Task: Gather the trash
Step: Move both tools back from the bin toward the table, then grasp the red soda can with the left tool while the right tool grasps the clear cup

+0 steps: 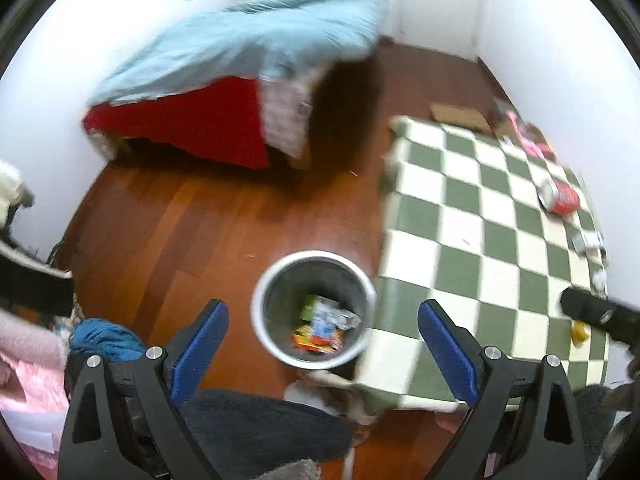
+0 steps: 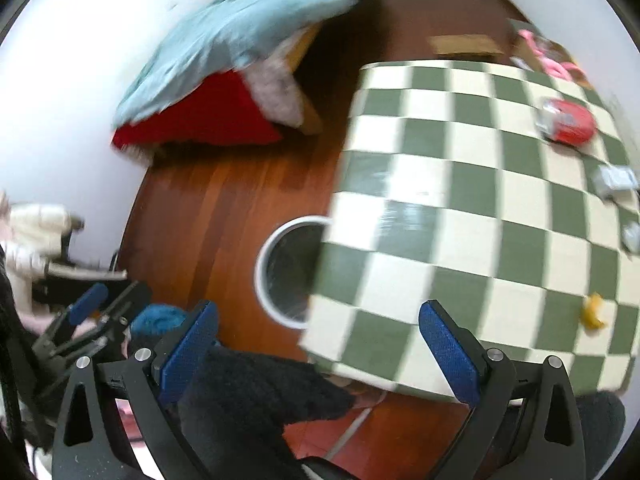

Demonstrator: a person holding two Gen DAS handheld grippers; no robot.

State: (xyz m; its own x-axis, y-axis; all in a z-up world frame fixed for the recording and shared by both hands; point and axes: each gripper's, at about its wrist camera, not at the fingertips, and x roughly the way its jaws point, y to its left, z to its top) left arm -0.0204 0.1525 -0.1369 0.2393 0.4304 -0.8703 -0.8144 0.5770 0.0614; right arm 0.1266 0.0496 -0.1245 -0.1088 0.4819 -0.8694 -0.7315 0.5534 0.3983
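A round metal trash bin stands on the wood floor beside a table with a green and white checked cloth. Colourful wrappers lie in the bin. My left gripper is open and empty above the bin. My right gripper is open and empty over the table's near corner. On the cloth lie a red packet, a grey wrapper, a small crumpled piece and a yellow scrap. The bin's rim shows partly under the table edge.
A bed with a light blue blanket and red sheet stands by the wall. Pink items and cardboard lie past the table. A blue cloth lies at the left. The left gripper shows at the left edge of the right wrist view.
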